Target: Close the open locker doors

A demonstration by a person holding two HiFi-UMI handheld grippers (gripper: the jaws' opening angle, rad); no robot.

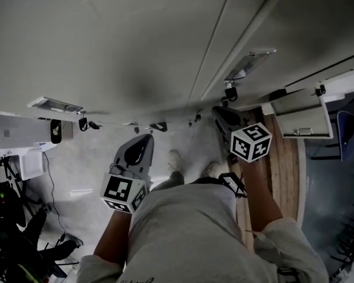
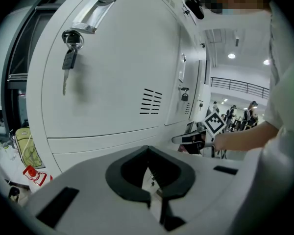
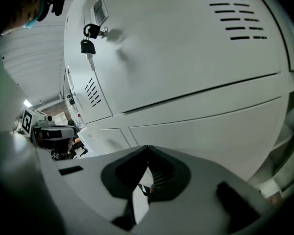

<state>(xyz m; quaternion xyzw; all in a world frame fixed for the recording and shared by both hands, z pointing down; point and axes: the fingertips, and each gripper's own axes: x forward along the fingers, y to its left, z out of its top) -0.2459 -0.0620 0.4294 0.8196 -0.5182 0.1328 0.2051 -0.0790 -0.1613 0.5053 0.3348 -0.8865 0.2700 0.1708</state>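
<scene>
One pale grey metal locker door (image 1: 307,121) with a metal pull handle stands swung out from the row at the right edge of the head view. The right gripper (image 1: 219,114) lies just left of it, not touching, its tip towards the locker fronts in the upper middle of the frame. The left gripper (image 1: 143,143) points at the fronts from the lower middle, well apart from that door.

In the left gripper view a grey door with a recessed handle (image 2: 90,16) fills the upper left; one key (image 2: 68,58) hangs from its lock, and one group of vent slots (image 2: 151,102) sits at mid-frame. In the right gripper view one black-headed key (image 3: 89,43) hangs at the upper left, with two groups of vent slots (image 3: 235,14).

Both grippers' jaws meet at the tips with nothing between them. Each of the two grippers carries one cube with black-and-white square markers (image 1: 251,141).

A small red-and-white label (image 2: 32,174) at the lower left of the left gripper view has print too small to read.
</scene>
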